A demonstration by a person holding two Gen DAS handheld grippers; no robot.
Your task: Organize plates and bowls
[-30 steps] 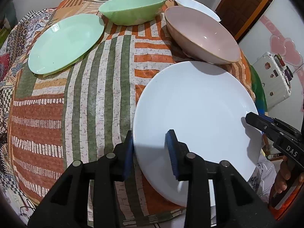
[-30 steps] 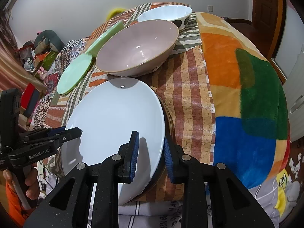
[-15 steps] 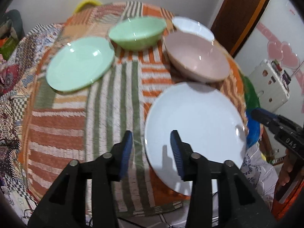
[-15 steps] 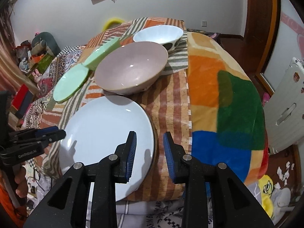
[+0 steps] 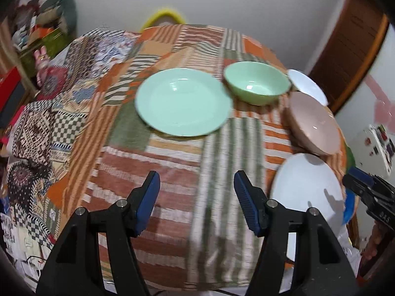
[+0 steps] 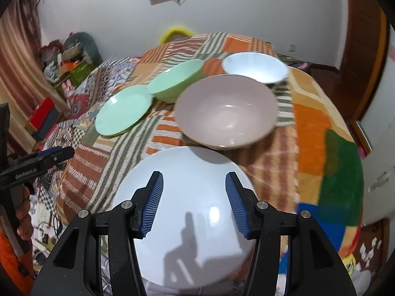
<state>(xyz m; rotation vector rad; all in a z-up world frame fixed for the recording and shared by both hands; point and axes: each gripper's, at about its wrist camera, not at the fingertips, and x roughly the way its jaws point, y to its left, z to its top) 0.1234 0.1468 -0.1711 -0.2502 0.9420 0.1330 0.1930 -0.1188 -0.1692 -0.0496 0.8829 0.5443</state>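
i had both claws loose: left gripper (image 5: 197, 198) jaws just spread wide over bare striped cloth (image 5: 172, 172), right gripper (image 6: 194, 201) jaws just opened over the white plate (image 6: 187, 212) at the table's near edge, gripping nothing; pink bowl (image 6: 226, 116) sat just behind it.
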